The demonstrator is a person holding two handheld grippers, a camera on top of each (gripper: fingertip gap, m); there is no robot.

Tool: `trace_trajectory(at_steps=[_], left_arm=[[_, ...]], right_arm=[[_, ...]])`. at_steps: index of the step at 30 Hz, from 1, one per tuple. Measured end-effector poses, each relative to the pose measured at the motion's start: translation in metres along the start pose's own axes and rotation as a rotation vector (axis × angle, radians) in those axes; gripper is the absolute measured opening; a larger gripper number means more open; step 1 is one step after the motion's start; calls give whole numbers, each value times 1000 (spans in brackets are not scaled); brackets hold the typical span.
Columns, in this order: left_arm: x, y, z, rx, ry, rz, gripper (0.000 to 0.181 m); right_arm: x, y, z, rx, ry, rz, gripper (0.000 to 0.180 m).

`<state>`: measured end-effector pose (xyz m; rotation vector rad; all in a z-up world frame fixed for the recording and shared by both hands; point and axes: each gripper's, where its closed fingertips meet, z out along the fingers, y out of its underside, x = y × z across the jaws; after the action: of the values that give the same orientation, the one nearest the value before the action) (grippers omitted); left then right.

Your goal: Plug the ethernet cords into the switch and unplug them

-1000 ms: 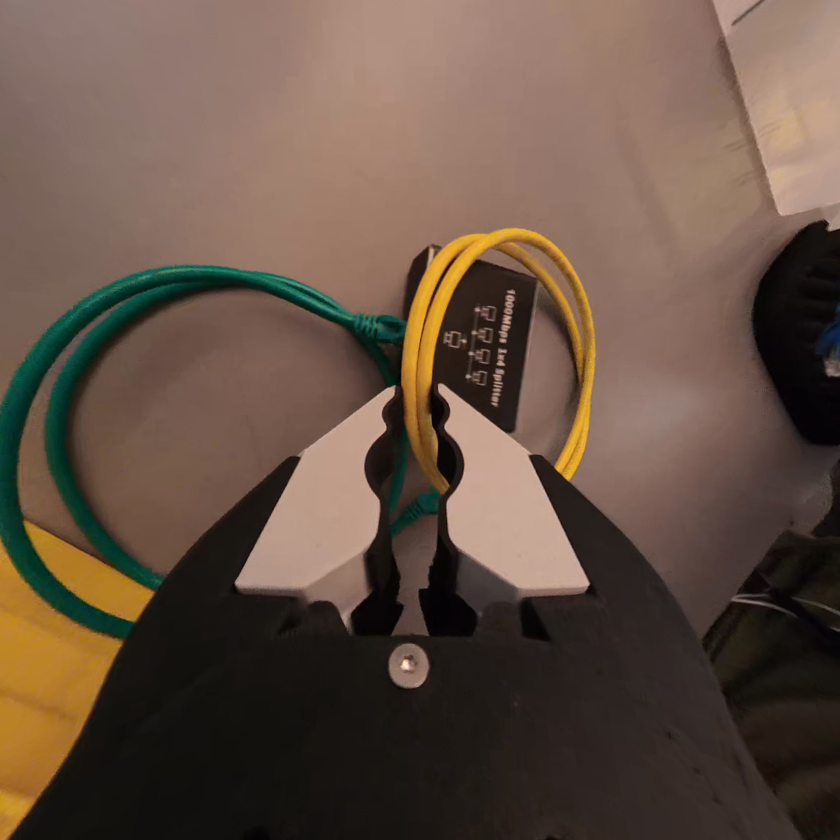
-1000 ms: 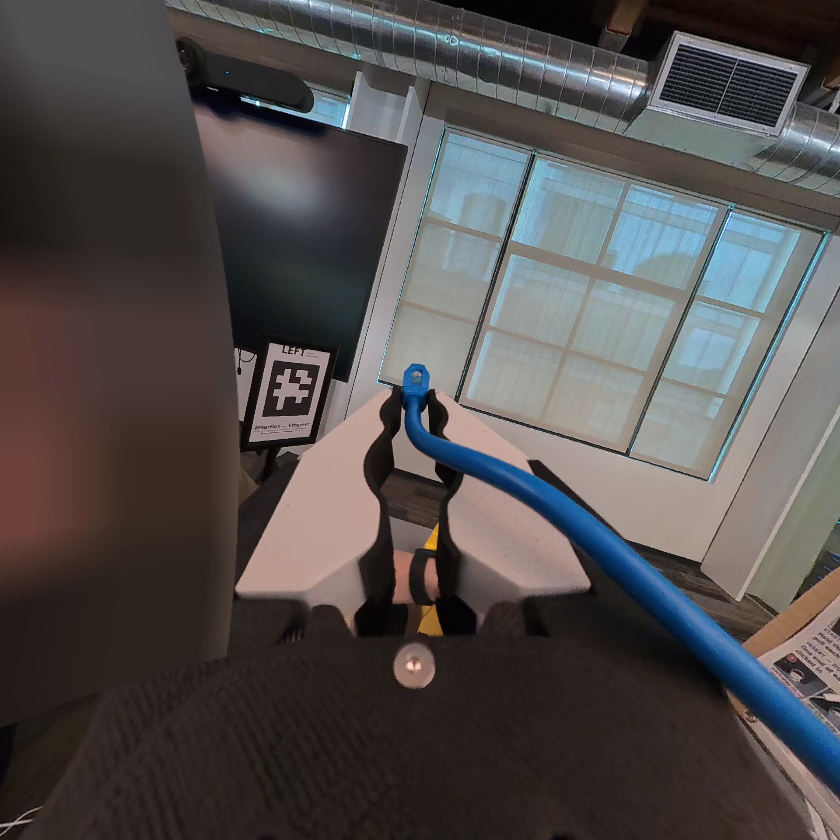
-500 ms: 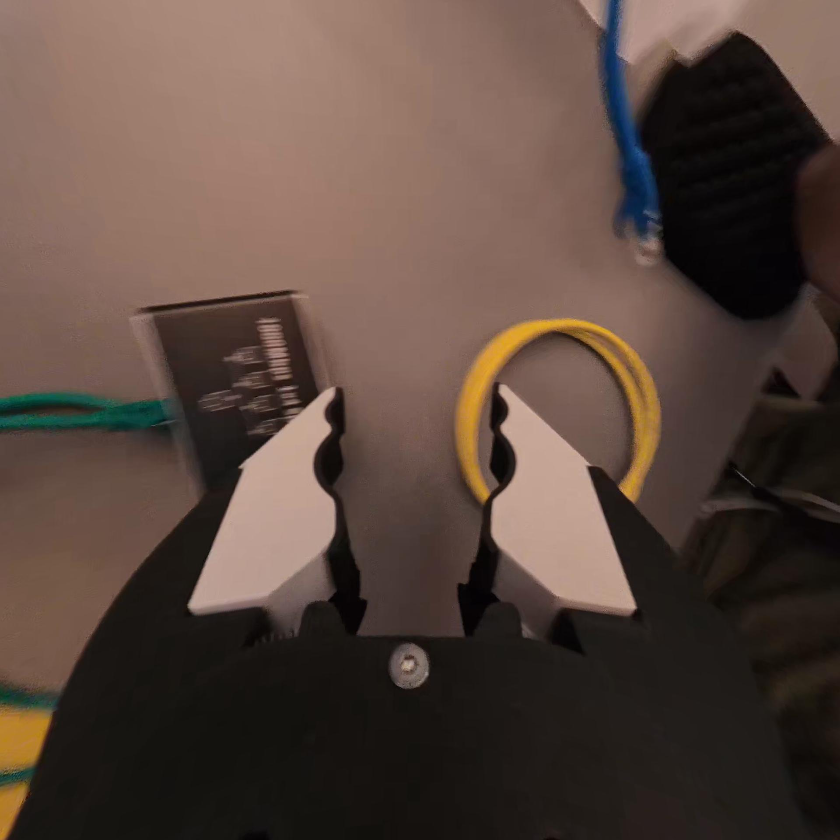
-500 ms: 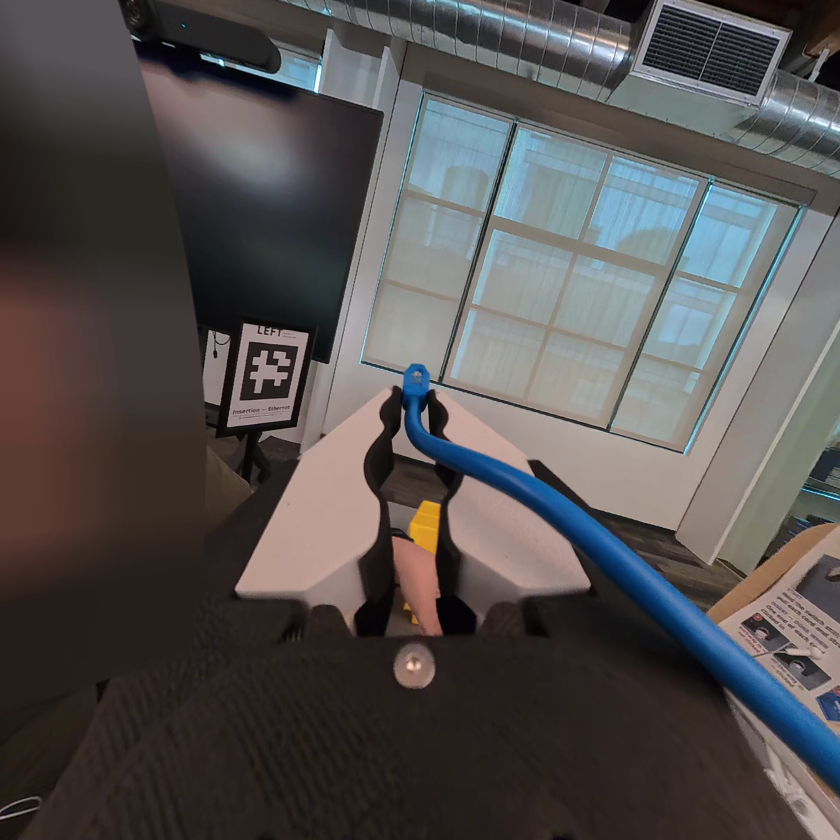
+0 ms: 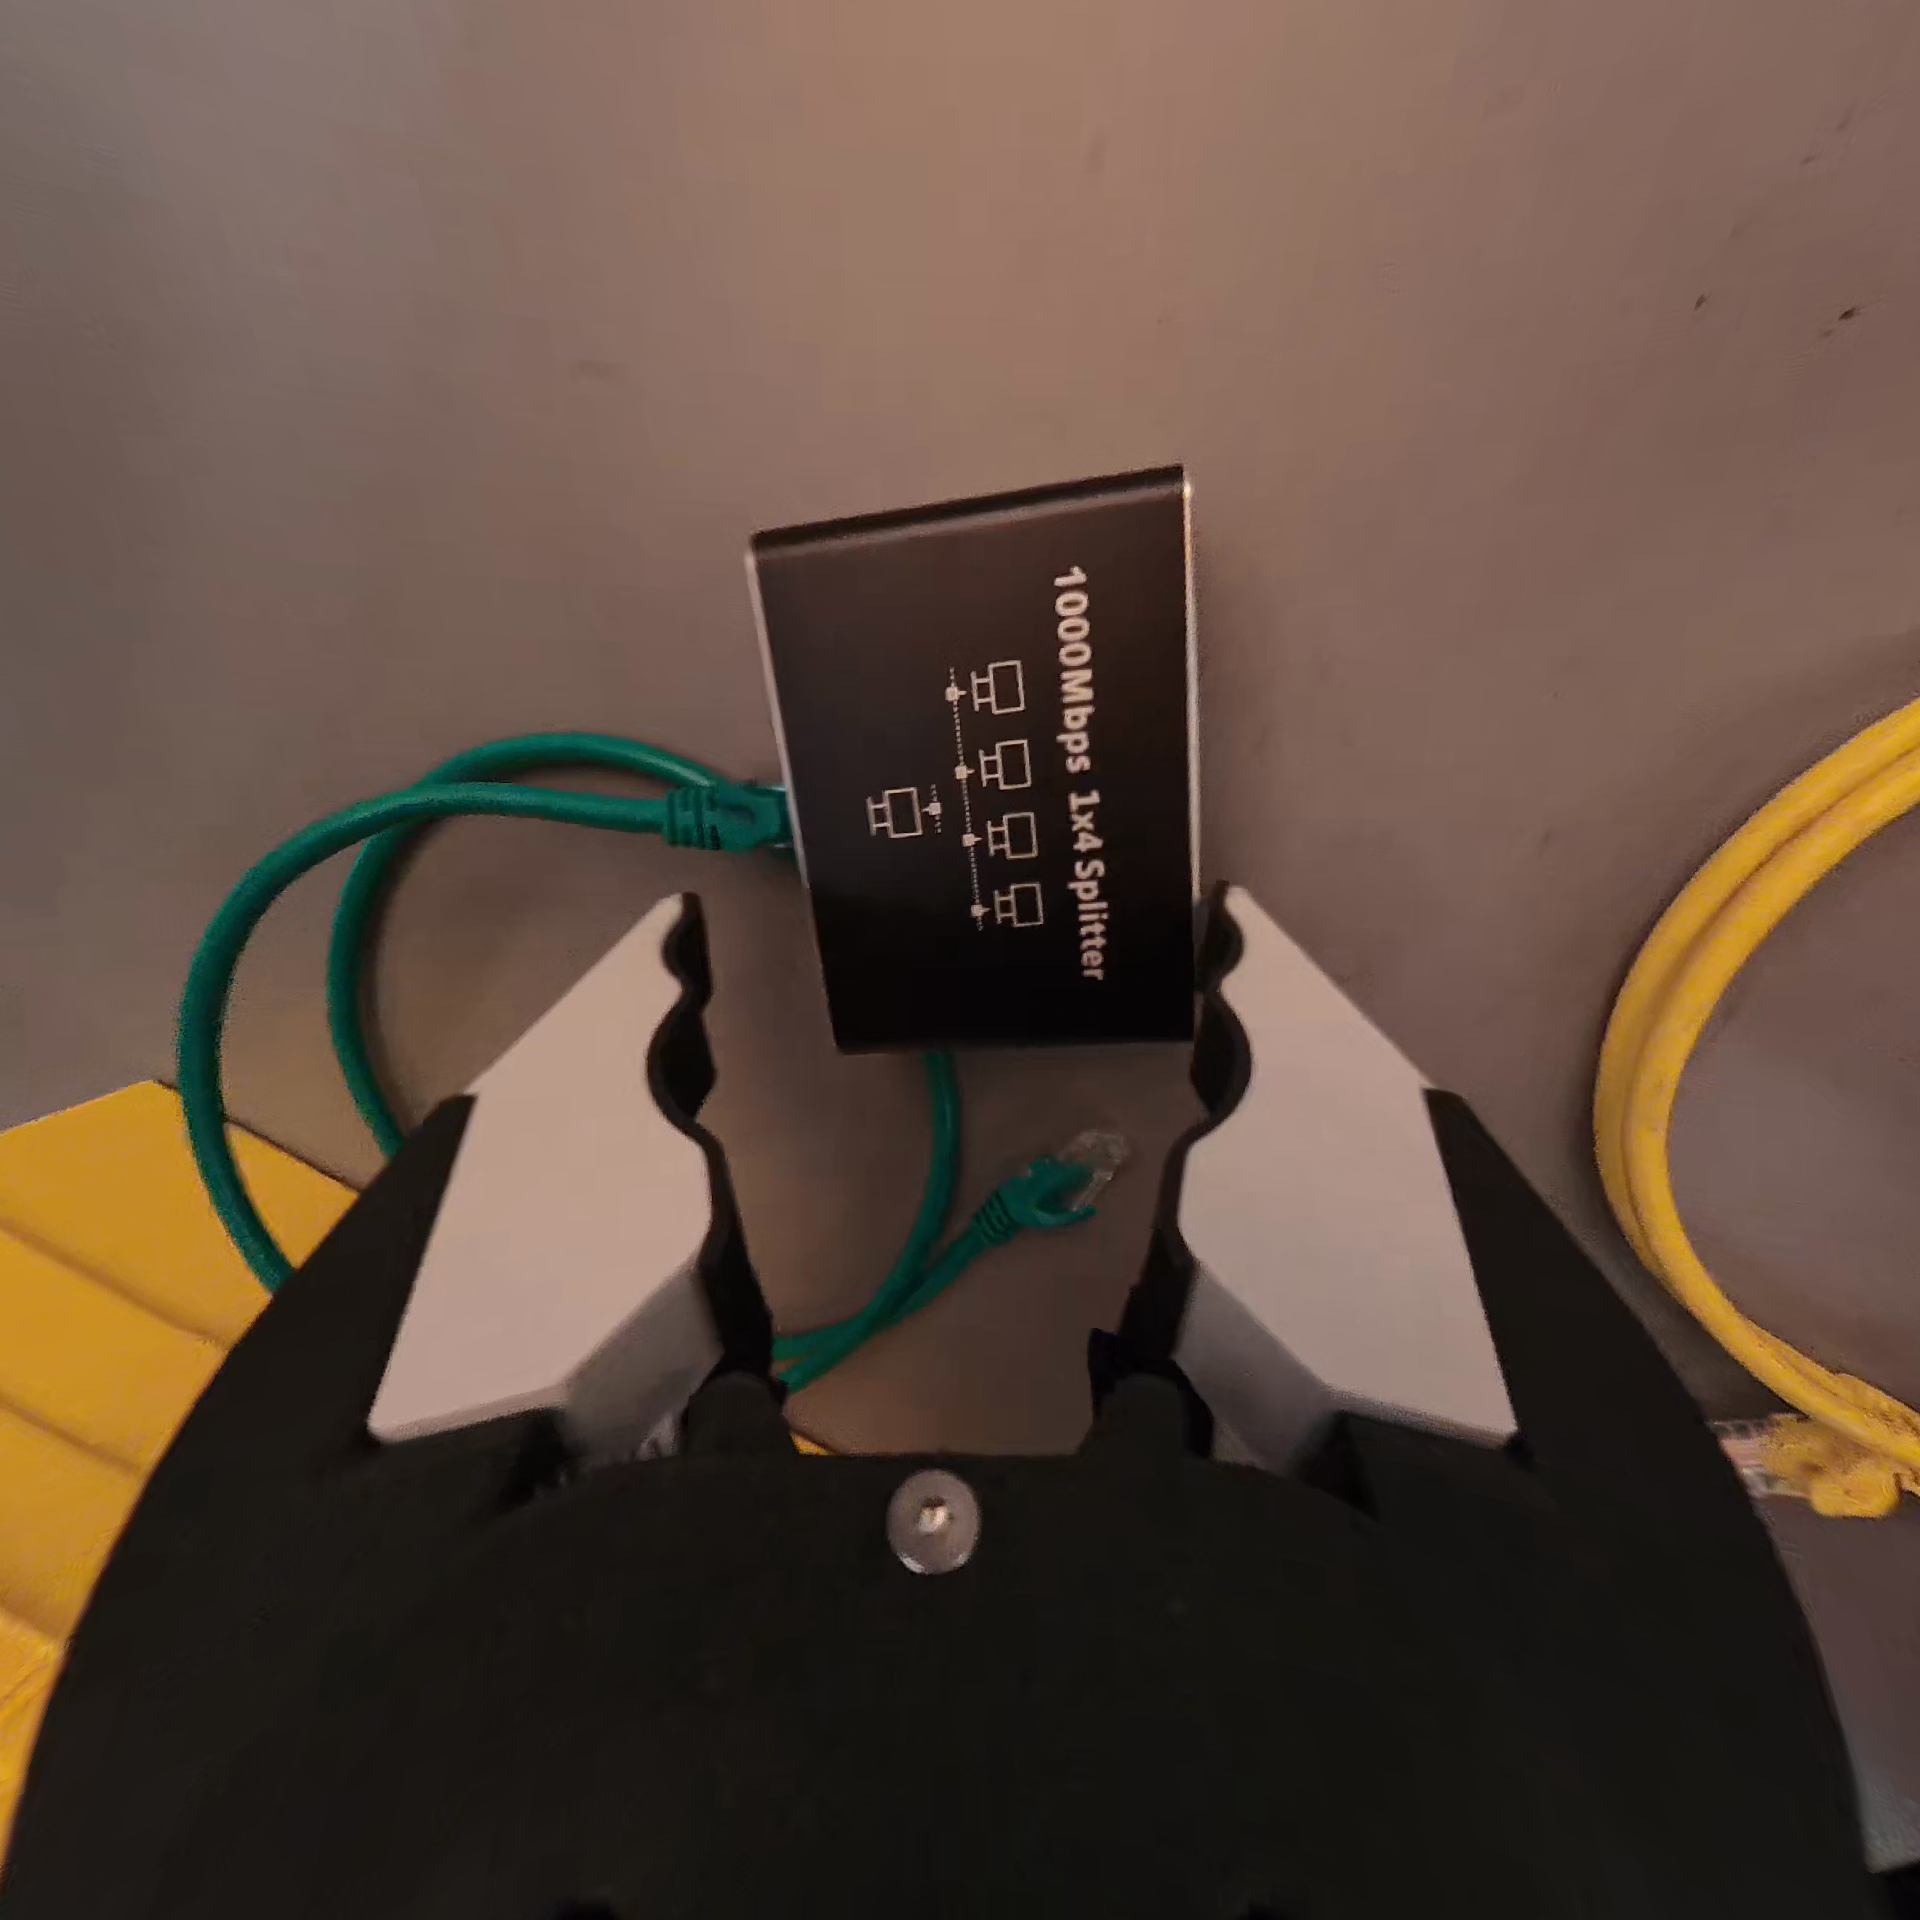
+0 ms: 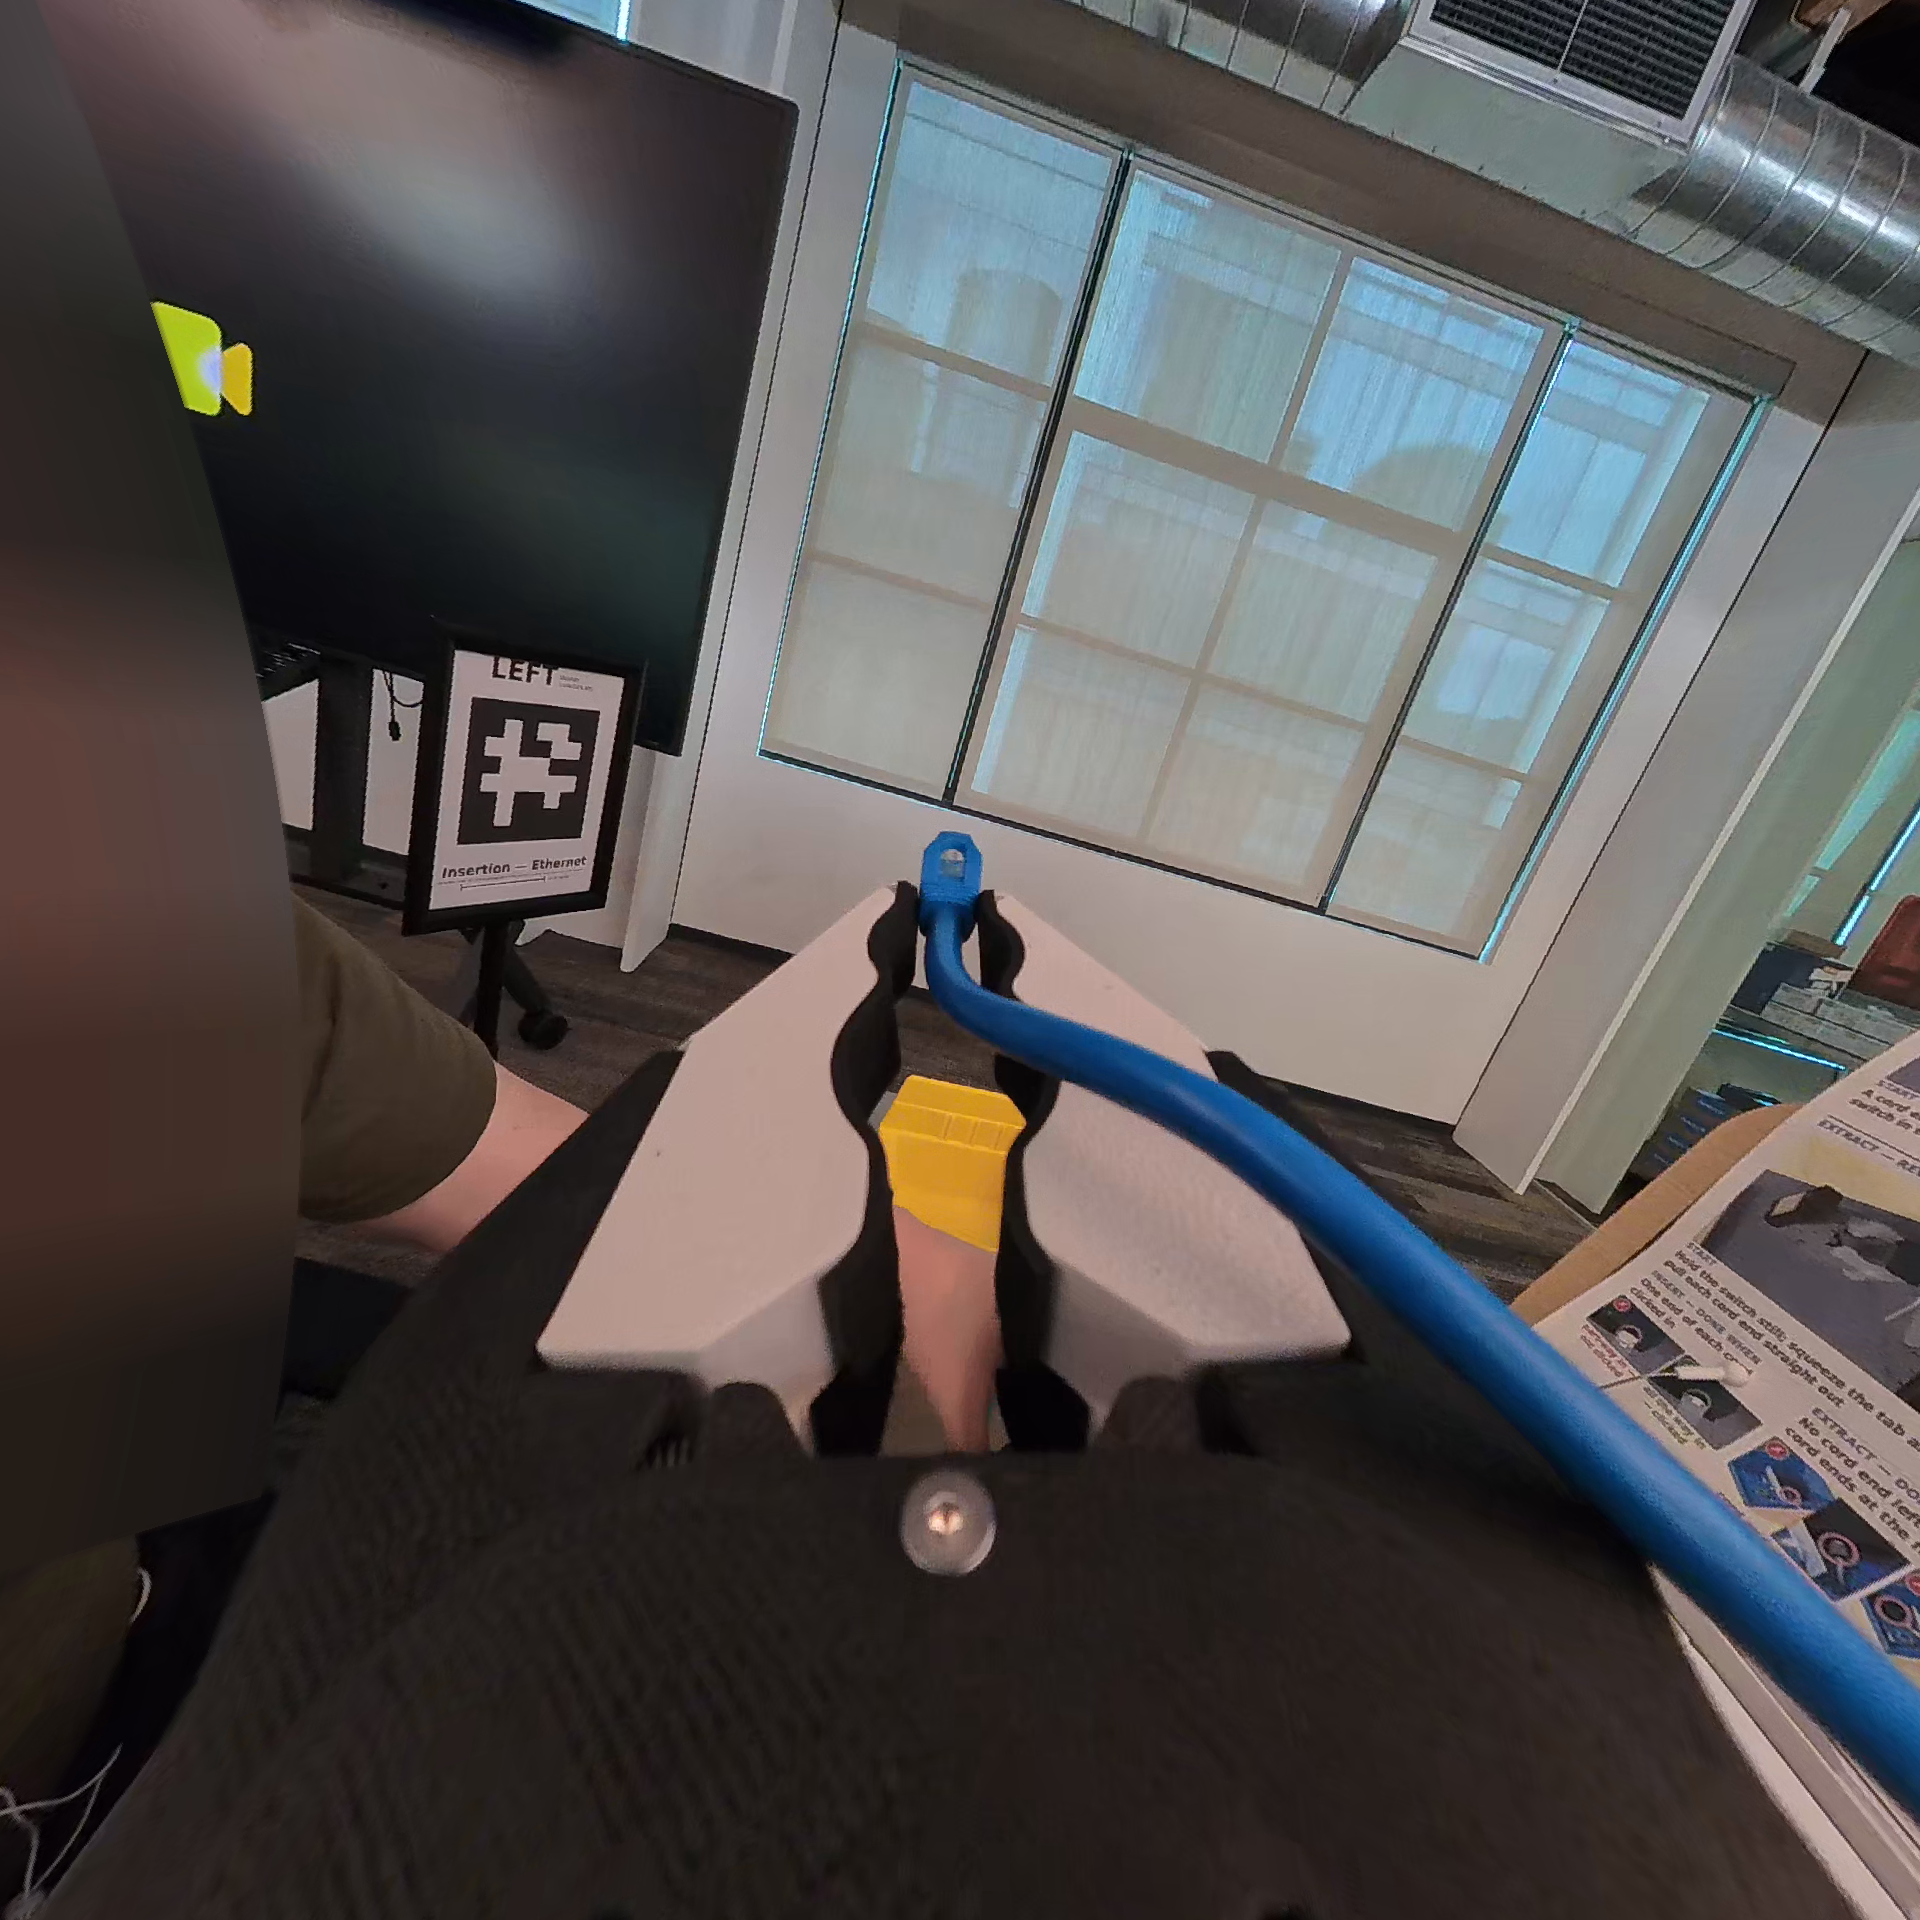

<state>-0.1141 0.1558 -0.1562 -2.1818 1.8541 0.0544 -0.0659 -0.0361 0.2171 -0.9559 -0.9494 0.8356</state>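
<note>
On the grey table [image 5: 416, 312] the black switch [image 5: 987, 769] sits mid-frame with the green cord [image 5: 717, 816] plugged in, the left gripper [image 5: 951, 914] spread wide to brace it, while the right gripper [image 6: 948, 904], clamped on the blue cord [image 6: 1299, 1174], must next bring its plug to a free port.

The left hand-held gripper [image 5: 951, 935] is spreading wide around the near end of the switch [image 5: 987, 758]. Bare table [image 5: 935, 260] is lying open beyond it. The green cord [image 5: 312, 935] is crowding the left side, its loose plug [image 5: 1060, 1184] sitting between the fingers; the yellow cord [image 5: 1683, 1039] is looping well to the right.
</note>
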Motion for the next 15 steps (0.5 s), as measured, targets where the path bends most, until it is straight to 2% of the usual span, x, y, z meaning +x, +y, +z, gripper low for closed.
trace_trajectory(at_steps=[2, 15], left_arm=[[9, -1, 2, -1, 53, 11, 75], [11, -2, 5, 27, 120, -25, 74]], right_arm=[[1, -1, -1, 2, 4, 1, 10], [4, 11, 4, -36, 2, 19, 10]])
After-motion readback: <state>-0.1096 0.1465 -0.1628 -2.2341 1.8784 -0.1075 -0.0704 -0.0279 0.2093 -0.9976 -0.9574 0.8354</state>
